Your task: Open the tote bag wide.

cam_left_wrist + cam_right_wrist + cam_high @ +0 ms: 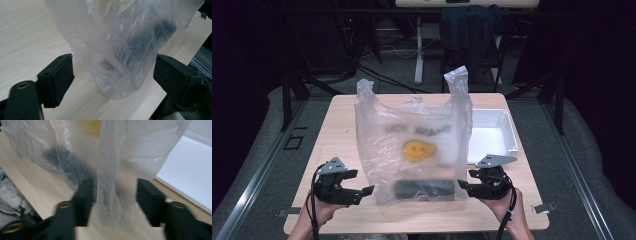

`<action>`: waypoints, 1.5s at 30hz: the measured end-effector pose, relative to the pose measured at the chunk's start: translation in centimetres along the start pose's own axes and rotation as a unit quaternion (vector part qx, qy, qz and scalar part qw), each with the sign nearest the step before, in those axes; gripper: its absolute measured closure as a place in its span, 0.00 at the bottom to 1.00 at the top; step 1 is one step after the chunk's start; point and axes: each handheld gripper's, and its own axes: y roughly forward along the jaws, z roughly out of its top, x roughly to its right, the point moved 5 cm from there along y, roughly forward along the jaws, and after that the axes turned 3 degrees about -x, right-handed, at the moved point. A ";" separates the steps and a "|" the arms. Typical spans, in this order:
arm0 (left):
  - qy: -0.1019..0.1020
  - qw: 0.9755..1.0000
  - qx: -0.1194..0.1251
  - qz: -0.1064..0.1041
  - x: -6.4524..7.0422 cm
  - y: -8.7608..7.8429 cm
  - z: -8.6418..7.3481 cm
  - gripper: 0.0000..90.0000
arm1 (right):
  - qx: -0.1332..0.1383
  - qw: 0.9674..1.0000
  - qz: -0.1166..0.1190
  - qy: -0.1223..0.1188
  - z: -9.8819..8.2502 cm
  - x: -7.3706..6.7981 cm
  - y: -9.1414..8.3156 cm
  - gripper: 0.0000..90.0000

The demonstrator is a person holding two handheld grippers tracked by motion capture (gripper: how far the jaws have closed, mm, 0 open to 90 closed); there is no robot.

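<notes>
A translucent plastic bag [412,145] with a yellow smiley face stands upright on the wooden table [337,130], both handles sticking up. A dark object [422,189] lies inside at its bottom. My left gripper [359,182] is at the bag's lower left corner. In the left gripper view it [113,77] is open wide, with the bag's bottom corner [117,75] between the jaws and the dark object [150,35] behind the plastic. My right gripper [466,179] is at the lower right corner. It [116,200] is open around a hanging fold of the bag [112,195].
A white tray [492,132] sits on the table behind the right gripper, close to the bag's right side, and appears as a white surface [190,165] in the right gripper view. The table's front edge runs just below both hands. Dark chairs and stands lie beyond the far edge.
</notes>
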 end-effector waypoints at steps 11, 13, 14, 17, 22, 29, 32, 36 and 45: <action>0.005 1.000 -0.012 -0.025 0.0 3.9 -0.3 0.85 | -0.057 0.998 0.017 0.018 -1.3 0.5 2.9 1.00; 0.002 0.999 -0.029 -0.027 0.0 4.8 -1.0 0.91 | -0.074 0.997 0.020 0.019 -2.0 0.5 3.6 1.00; 0.009 0.999 -0.044 -0.027 0.0 5.4 -1.4 0.94 | -0.089 0.996 0.024 0.021 -2.4 0.4 4.0 1.00; 0.012 0.997 -0.063 -0.031 -0.1 6.3 -2.1 0.97 | -0.123 0.991 0.030 0.032 -3.2 0.4 4.8 0.95; 0.004 0.995 -0.083 -0.049 -0.3 7.0 -3.0 0.97 | -0.059 0.997 0.014 0.037 -1.4 0.7 3.1 0.47; 0.007 0.993 -0.107 -0.054 -0.1 7.3 -3.8 0.95 | -0.014 1.000 -0.007 0.023 0.3 0.5 2.5 0.97; 0.003 0.993 -0.102 -0.054 -0.2 6.8 -3.5 0.79 | -0.025 0.999 0.001 0.026 -0.7 0.3 2.6 1.00; -0.001 0.997 -0.071 -0.027 -0.7 5.1 -2.3 0.45 | -0.035 0.999 0.011 0.029 -1.8 0.1 2.1 1.00; 0.005 0.999 0.052 0.006 -0.3 2.8 2.7 0.52 | -0.049 0.999 0.016 0.017 -2.4 -0.8 1.8 1.00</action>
